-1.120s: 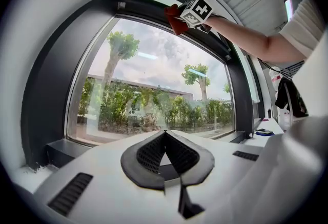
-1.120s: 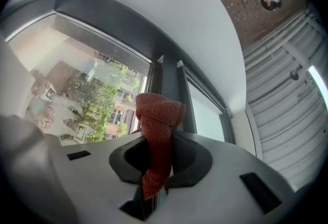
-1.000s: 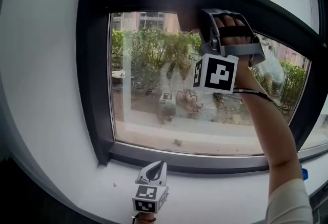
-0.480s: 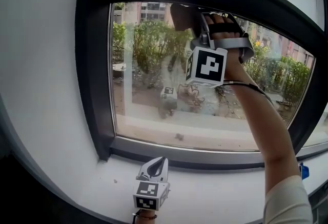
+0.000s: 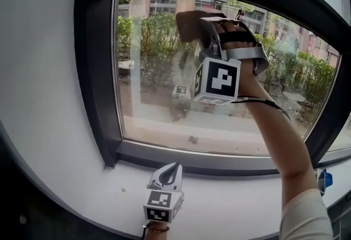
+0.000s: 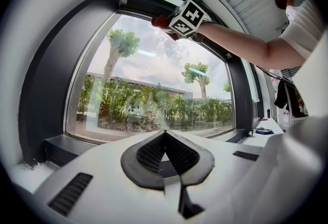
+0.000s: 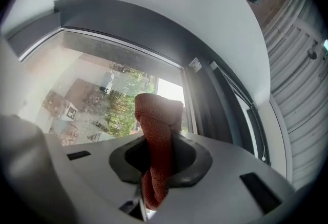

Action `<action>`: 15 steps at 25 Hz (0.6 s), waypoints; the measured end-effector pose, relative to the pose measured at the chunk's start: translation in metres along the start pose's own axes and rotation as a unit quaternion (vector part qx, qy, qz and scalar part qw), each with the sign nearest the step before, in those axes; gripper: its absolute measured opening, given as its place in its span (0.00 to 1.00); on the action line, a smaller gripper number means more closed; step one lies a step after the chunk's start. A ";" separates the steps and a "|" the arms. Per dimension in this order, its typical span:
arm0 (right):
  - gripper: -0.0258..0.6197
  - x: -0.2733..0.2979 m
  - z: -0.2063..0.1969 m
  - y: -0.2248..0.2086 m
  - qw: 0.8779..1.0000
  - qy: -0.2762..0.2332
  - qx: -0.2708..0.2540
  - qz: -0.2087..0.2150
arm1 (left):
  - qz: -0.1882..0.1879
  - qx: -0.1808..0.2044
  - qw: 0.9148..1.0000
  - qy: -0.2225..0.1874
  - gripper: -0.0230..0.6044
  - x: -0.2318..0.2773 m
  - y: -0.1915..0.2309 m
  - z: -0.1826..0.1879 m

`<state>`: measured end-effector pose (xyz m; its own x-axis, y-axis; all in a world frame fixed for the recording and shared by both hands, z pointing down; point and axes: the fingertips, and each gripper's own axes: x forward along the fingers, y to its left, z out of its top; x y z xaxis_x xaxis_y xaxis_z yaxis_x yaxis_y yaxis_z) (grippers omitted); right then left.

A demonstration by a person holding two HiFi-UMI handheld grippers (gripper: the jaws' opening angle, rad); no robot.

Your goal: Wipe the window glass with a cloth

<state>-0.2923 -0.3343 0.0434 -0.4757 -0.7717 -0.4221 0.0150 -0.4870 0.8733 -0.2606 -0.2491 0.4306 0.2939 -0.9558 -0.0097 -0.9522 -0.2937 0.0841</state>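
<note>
Big pane first: the window glass (image 5: 159, 68) fills the head view, with hedges, trees and buildings outside and faint reflections of the grippers on its surface. Round it runs the dark window frame (image 5: 96, 68), set into a white wall (image 5: 44, 96). Below, the white sill (image 5: 236, 203) stretches across the bottom of the view.

Up the right side comes the person's right arm (image 5: 279, 140), bare to a pale sleeve, reaching high toward the top of the pane. At its end is the right gripper (image 5: 205, 27), its marker cube (image 5: 218, 79) facing the camera. Its fingers are clamped on the cloth (image 7: 156, 130), a reddish-brown knit that stands up in a folded wad past the fingertips (a tail of it hangs back down between the fingers too). From the head view the wad sits near the upper edge of the glass, just left of the hand; contact with the pane can't be confirmed from any view.

Down low, the left gripper (image 5: 171, 170) sits over the sill, pointing up at the window. Its fingers are together at the tips, nothing between them.

Smallest of all, a little blue object (image 5: 323, 180) sits at the far right end of the sill, well apart from both grippers.
</note>
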 end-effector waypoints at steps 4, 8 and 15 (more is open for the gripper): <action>0.15 -0.007 0.006 0.024 1.000 -0.006 0.011 0.019 | 0.000 0.000 1.000 0.001 0.07 0.000 0.000 0.000; 0.15 -0.015 0.015 0.049 0.998 -0.015 0.038 0.038 | -0.002 0.003 1.000 0.006 0.07 0.002 -0.003 -0.002; 0.15 -0.027 0.021 0.075 0.993 -0.019 0.103 0.060 | -0.005 0.005 1.000 0.007 0.07 0.005 -0.003 -0.002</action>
<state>-0.2967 -0.3417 0.1254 -0.5149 -0.8010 -0.3054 -0.1036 -0.2955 0.9497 -0.2559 -0.2524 0.4322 0.3047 -0.9524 0.0032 -0.9498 -0.3037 0.0751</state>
